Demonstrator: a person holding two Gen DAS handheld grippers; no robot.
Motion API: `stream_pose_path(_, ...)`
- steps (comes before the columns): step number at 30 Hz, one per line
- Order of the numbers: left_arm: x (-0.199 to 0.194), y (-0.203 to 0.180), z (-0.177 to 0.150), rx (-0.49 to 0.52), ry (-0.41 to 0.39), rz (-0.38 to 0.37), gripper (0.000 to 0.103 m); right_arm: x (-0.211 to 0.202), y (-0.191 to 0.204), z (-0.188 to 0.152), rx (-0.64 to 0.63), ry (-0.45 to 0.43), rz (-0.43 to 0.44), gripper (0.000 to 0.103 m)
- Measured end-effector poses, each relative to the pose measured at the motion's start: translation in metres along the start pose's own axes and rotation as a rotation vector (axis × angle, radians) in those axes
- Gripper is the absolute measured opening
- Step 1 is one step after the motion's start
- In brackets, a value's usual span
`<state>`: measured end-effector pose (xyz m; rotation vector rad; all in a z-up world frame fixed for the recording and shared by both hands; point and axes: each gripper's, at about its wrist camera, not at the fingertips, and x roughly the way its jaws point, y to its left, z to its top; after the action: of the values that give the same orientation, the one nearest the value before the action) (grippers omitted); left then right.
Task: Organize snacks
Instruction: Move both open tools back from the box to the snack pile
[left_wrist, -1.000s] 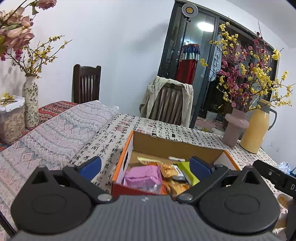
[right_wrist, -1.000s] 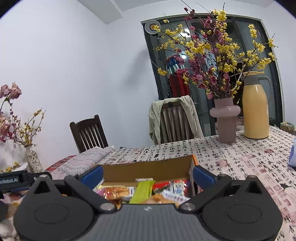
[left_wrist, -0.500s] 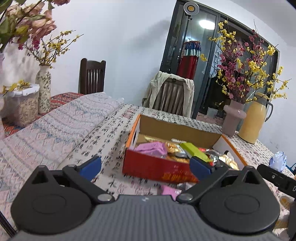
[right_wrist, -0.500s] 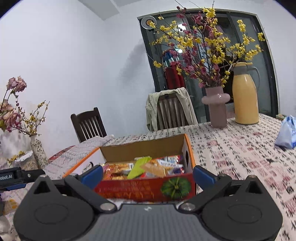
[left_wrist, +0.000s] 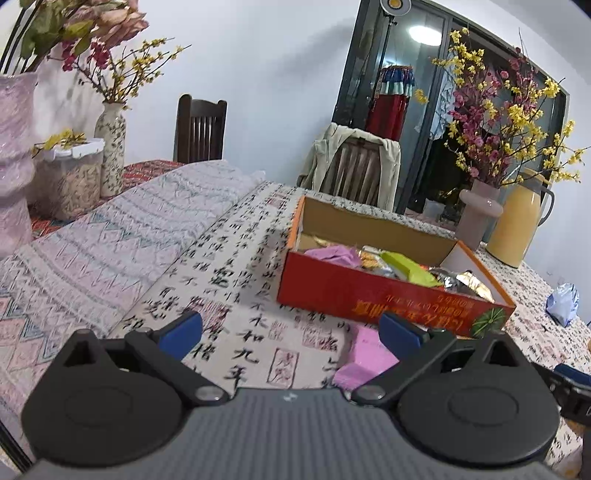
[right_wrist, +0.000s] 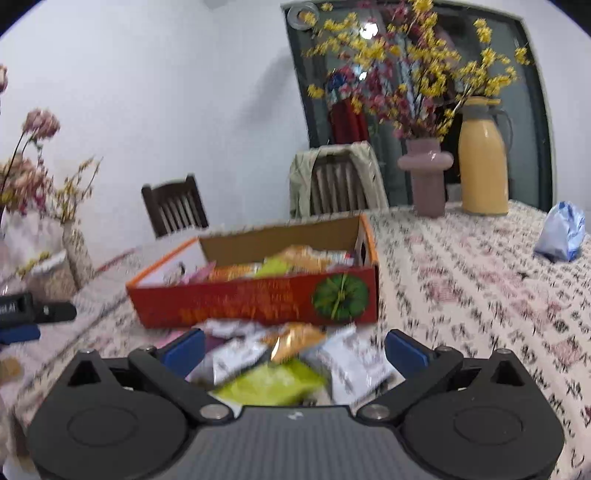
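A red and orange cardboard box (left_wrist: 373, 297) (right_wrist: 258, 301) holds several snack packets on the calligraphy-print tablecloth. Loose packets lie in front of it: a pink packet (left_wrist: 364, 354) near my left gripper, and a heap with an orange packet (right_wrist: 295, 339), white packets (right_wrist: 354, 360) and a green packet (right_wrist: 269, 382) under my right gripper. My left gripper (left_wrist: 290, 334) is open, hanging short of the box's left front corner, nothing between its fingers. My right gripper (right_wrist: 293, 349) is open, straddling the heap without touching it.
A mauve vase of flowers (right_wrist: 426, 177) and a yellow jug (right_wrist: 482, 162) stand at the far right. A blue-white bag (right_wrist: 563, 232) lies right. A patterned vase (left_wrist: 110, 147), a lidded tub (left_wrist: 70, 177) and a large pale vase (left_wrist: 11, 155) stand left. Chairs (left_wrist: 354, 170) line the far side.
Both grippers have drawn back from over the box toward the near table edge and dropped lower. The loose packets in front of the box have come into view. Both remain open.
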<state>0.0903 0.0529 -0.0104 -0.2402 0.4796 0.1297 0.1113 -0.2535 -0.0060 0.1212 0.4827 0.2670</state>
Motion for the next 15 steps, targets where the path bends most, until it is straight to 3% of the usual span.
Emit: stream_pose_path(15,0.003,0.020,-0.017,-0.013,0.058,0.003,0.103,0.024,0.037,-0.019,-0.065,0.134,-0.022,0.103)
